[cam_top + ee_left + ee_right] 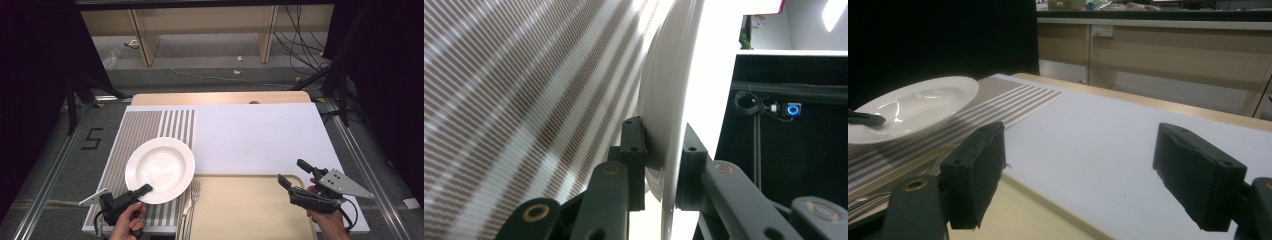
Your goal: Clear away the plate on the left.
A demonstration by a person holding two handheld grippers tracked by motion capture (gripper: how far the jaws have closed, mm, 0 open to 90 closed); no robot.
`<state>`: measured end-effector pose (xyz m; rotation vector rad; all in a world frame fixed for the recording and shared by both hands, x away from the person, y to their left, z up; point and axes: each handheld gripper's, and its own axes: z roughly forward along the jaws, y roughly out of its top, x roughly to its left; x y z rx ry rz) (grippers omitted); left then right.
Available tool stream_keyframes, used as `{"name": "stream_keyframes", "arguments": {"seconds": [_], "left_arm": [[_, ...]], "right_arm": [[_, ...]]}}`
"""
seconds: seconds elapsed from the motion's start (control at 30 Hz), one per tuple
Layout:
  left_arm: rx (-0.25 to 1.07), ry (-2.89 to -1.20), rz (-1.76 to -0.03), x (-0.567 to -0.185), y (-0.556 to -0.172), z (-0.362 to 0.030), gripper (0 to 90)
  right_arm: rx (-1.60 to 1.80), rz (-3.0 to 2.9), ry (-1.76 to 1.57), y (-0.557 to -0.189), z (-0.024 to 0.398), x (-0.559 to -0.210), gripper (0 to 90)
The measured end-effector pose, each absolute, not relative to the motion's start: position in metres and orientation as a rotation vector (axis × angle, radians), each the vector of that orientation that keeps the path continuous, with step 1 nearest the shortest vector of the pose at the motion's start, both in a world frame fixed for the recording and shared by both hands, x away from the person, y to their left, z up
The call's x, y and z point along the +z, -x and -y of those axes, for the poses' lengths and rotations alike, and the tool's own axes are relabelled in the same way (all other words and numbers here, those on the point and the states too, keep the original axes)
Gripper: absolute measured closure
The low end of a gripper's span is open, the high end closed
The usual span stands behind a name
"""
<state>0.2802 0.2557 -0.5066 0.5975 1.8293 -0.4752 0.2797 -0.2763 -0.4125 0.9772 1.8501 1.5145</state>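
Observation:
A white deep plate [160, 170] lies over a striped placemat [145, 125] at the left of the table. My left gripper [145, 190] is shut on the plate's near rim, one jaw above it and one below. In the left gripper view the rim [669, 100] runs edge-on between the two pads [634, 145], which press on it. In the right gripper view the plate [913, 107] looks raised a little off the mat, and the left jaw tip [865, 118] rests on its rim. My right gripper [292, 171] stands open over the right end of a beige tray [250, 210], with nothing between its jaws [1078, 170].
A fork [194, 192] lies at the tray's left edge, just right of the plate. A white mat [255, 135] covers the middle and right of the table. Wooden furniture legs and cables stand on the floor beyond the far edge.

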Motion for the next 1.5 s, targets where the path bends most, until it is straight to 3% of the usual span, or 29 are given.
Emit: {"name": "stream_keyframes", "arguments": {"seconds": [0.6,1.5], "left_arm": [[-0.537,-0.719,-1.751,-0.499,-0.28,-0.227,78.3],[-0.699,-1.014,-1.688,-0.505,-0.275,-0.15,78.2]], "right_arm": [[1.513,-1.849,-0.98,-0.28,0.276,-0.412,21.9],[1.519,-1.846,-0.984,-0.28,0.277,-0.412,21.9]]}}
